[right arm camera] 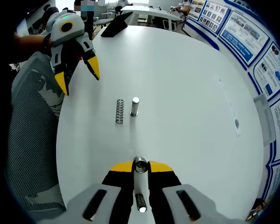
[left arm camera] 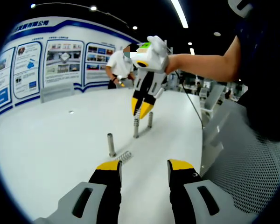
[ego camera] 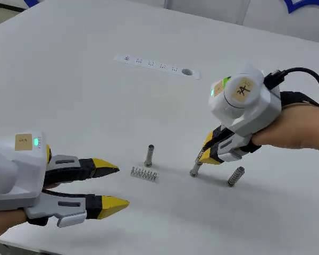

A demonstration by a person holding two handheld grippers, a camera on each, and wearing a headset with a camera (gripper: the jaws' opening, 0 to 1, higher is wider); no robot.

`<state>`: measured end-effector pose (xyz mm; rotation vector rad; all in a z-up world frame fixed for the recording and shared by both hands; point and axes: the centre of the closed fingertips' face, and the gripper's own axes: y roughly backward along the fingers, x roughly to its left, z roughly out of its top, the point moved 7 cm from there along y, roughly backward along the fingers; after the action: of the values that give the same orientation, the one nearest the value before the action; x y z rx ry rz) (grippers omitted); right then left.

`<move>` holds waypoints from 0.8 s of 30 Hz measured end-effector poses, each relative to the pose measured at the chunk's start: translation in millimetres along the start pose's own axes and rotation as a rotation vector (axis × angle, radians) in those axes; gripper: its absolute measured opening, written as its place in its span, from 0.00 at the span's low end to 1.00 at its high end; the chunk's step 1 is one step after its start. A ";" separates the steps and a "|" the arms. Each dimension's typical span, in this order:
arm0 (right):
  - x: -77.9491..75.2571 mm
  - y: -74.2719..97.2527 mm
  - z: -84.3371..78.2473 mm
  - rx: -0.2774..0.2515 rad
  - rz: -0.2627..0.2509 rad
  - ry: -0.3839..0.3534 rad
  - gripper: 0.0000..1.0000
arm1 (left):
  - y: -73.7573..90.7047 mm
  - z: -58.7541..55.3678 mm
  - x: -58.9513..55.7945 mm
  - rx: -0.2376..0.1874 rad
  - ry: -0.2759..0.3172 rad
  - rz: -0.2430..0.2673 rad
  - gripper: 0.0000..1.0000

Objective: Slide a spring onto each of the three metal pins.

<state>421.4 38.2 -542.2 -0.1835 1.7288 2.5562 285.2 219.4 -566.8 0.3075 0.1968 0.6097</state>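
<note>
Head view puts my left tongs (ego camera: pixel 122 185) low over the white tabletop (ego camera: pixel 69 95), yellow tips spread wide and holding nothing. My right tongs (ego camera: pixel 203 158) are pinched on a small coiled steel spring (right arm camera: pixel 140 164), held over a short metal pin (ego camera: pixel 194 171) just right of the bare upright metal pin (ego camera: pixel 149 155); I cannot tell whether the coil is over its top. A loose spring (ego camera: pixel 143 173) lies flat just beside the bare pin, on its near side. Farther right of the bare pin, a third pin (ego camera: pixel 235 176) wears a spring.
</note>
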 end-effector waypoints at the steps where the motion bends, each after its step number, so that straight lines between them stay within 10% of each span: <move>1: 0.2 -1.5 -0.2 0.004 0.001 0.001 0.12 | -0.1 0.0 0.1 0.000 0.000 0.000 0.40; 24: 1.4 -36.0 -2.3 0.024 0.021 -0.022 0.12 | -0.6 -5.4 3.9 -0.003 0.018 0.001 0.39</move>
<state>424.0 49.4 -576.4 -0.1364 1.7622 2.5408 287.1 222.4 -572.3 0.2994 0.2130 0.6134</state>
